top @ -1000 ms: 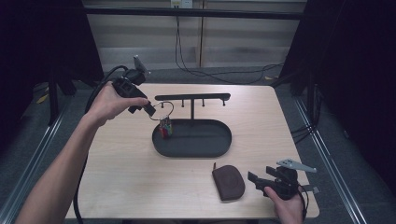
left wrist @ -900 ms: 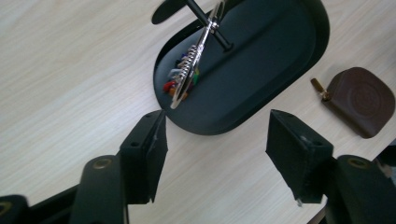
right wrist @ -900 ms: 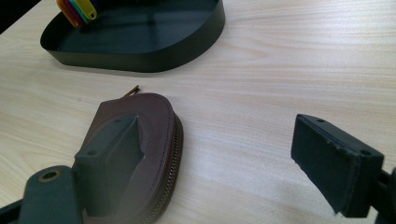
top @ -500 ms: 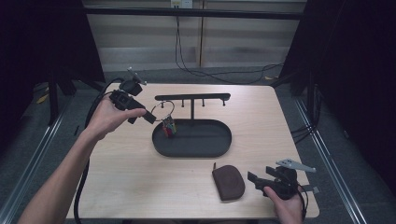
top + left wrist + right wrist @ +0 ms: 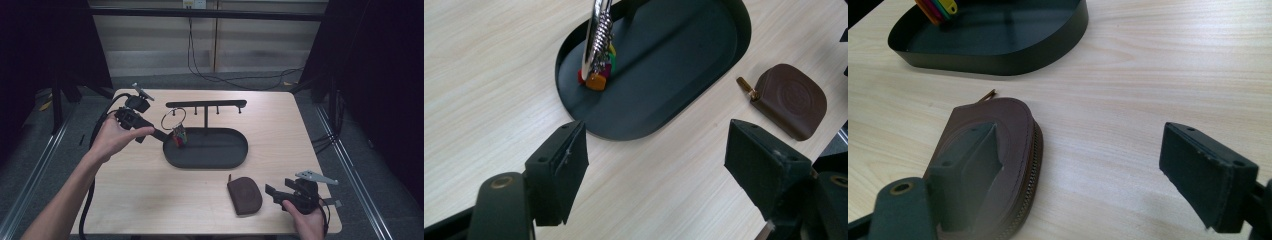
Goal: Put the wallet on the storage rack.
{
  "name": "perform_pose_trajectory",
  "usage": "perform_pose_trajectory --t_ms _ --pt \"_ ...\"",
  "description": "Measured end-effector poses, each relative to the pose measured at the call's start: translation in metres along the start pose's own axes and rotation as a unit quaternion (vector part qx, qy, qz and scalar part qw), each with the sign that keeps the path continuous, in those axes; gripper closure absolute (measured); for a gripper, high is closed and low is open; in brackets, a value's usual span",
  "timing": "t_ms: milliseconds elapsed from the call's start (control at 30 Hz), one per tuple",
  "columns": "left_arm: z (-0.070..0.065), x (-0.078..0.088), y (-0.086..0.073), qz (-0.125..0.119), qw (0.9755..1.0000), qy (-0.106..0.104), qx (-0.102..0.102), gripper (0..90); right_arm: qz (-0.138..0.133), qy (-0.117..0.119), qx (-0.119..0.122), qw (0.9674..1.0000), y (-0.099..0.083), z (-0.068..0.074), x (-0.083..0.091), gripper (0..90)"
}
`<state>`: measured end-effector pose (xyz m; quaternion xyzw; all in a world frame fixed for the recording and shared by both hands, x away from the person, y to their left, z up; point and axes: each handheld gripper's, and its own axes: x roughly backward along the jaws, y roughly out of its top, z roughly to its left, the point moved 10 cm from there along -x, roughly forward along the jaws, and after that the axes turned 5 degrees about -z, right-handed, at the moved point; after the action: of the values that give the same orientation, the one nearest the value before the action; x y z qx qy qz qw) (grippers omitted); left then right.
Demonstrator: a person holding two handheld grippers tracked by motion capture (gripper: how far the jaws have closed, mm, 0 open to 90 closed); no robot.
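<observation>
Pale wooden table amid dark curtains.

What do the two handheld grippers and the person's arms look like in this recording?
Both the left gripper and the right gripper are black, with two blocky black jaws. Each carries a grey three-cornered plate on top and trails a thick black cable. No sleeves show on the forearms; both hands are gloveless.
</observation>
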<state>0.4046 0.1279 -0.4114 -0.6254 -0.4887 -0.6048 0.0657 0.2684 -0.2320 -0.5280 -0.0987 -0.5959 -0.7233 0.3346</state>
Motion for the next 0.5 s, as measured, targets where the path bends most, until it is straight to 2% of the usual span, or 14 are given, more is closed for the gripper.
perform_pose_trajectory --t_ms 233,367,400,467,500 --pt "-0.009 -0.007 -0.017 -0.01 0.9998 -0.016 -0.011 17.3 0.002 0.002 0.001 1.0 0.0 0.002 -0.001 16.1" --pt "-0.01 -0.012 -0.027 -0.011 0.9998 -0.014 -0.013 18.1 0.002 0.003 0.0 1.0 0.0 0.001 -0.001 16.1" --pt "-0.011 -0.012 -0.03 -0.013 0.9996 -0.018 -0.015 18.2 0.001 0.002 0.0 1.0 0.0 0.001 -0.001 16.1" --pt "-0.012 -0.014 -0.036 -0.013 0.9994 -0.032 -0.006 18.2 0.001 0.001 -0.002 1.0 0.0 0.0 -0.001 16.1" --pt "-0.01 -0.015 -0.038 -0.021 0.9993 -0.027 -0.013 18.1 0.001 0.001 -0.002 1.0 0.0 0.0 -0.001 16.1"
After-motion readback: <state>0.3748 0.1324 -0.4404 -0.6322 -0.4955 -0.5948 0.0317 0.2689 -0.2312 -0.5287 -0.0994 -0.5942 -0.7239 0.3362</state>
